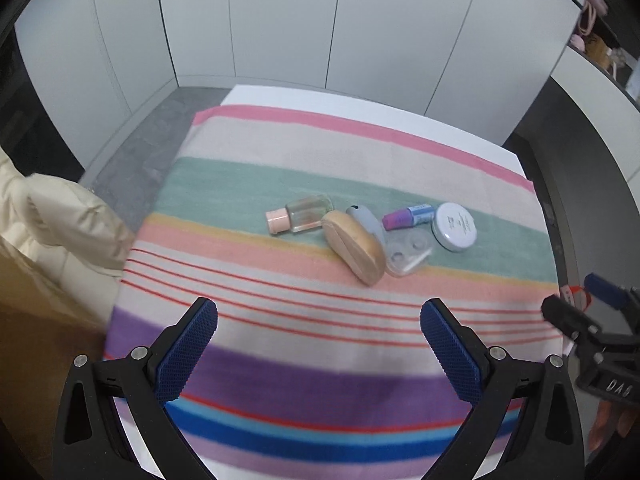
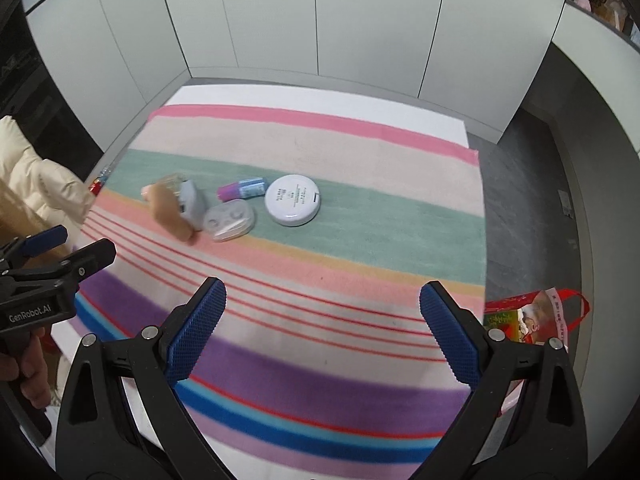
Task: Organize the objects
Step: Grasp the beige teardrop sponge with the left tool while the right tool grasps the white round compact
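Several small items lie together on the striped cloth (image 1: 280, 336): a clear bottle with a pink cap (image 1: 301, 214), a tan oval case (image 1: 353, 246) with a grey case (image 1: 366, 220) beside it, a clear contact-lens case (image 1: 408, 253), a purple-and-blue tube (image 1: 408, 216) and a round white tin (image 1: 456, 227). The same items show in the right wrist view, with the tin (image 2: 292, 200) rightmost and the lens case (image 2: 229, 222) near the tan case (image 2: 170, 210). My left gripper (image 1: 318, 328) is open and empty, well short of them. My right gripper (image 2: 322, 312) is open and empty too.
The cloth (image 2: 360, 240) covers a white table (image 2: 360, 104) in front of white cabinet doors. A cream padded jacket (image 1: 60, 216) lies at the left. A red printed bag (image 2: 532, 316) sits on the grey floor at the right.
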Action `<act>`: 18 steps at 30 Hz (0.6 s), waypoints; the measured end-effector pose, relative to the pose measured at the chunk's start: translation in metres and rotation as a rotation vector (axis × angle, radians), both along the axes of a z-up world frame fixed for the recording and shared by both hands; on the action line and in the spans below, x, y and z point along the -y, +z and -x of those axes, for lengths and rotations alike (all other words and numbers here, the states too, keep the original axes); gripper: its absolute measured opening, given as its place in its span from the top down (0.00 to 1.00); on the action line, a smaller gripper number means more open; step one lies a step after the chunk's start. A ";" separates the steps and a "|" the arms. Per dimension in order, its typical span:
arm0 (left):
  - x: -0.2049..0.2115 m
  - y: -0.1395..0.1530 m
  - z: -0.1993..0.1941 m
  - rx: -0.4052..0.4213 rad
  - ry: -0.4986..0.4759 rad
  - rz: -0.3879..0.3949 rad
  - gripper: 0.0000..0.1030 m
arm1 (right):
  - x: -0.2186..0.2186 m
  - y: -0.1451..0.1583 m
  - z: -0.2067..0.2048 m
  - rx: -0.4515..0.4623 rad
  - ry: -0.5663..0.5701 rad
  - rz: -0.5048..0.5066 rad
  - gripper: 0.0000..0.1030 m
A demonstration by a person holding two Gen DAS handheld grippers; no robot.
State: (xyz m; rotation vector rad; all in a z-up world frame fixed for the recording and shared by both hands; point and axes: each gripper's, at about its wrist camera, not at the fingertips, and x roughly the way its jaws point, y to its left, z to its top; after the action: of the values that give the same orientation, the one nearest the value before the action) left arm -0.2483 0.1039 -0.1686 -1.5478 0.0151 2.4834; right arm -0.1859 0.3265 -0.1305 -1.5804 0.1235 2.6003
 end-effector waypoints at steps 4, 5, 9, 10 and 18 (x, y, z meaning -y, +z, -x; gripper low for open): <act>-0.007 -0.015 0.014 0.008 0.019 -0.019 0.04 | 0.000 -0.022 0.018 0.027 0.022 -0.008 0.04; -0.010 -0.018 0.017 0.006 0.020 -0.015 0.04 | -0.002 -0.028 0.024 0.030 0.027 -0.012 0.04; -0.017 -0.029 0.031 0.002 0.030 -0.039 0.14 | -0.002 -0.045 0.044 0.035 0.039 -0.003 0.04; -0.018 -0.033 0.035 0.013 0.036 -0.058 0.17 | -0.002 -0.048 0.048 0.033 0.043 -0.005 0.04; -0.014 -0.047 0.042 0.047 0.048 -0.136 0.84 | 0.001 -0.088 0.086 0.054 0.048 0.002 0.04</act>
State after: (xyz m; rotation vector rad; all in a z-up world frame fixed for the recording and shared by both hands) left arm -0.2903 0.1177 -0.2154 -1.5666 -0.1958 2.4272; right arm -0.2719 0.3253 -0.2181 -1.6728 0.0857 2.5908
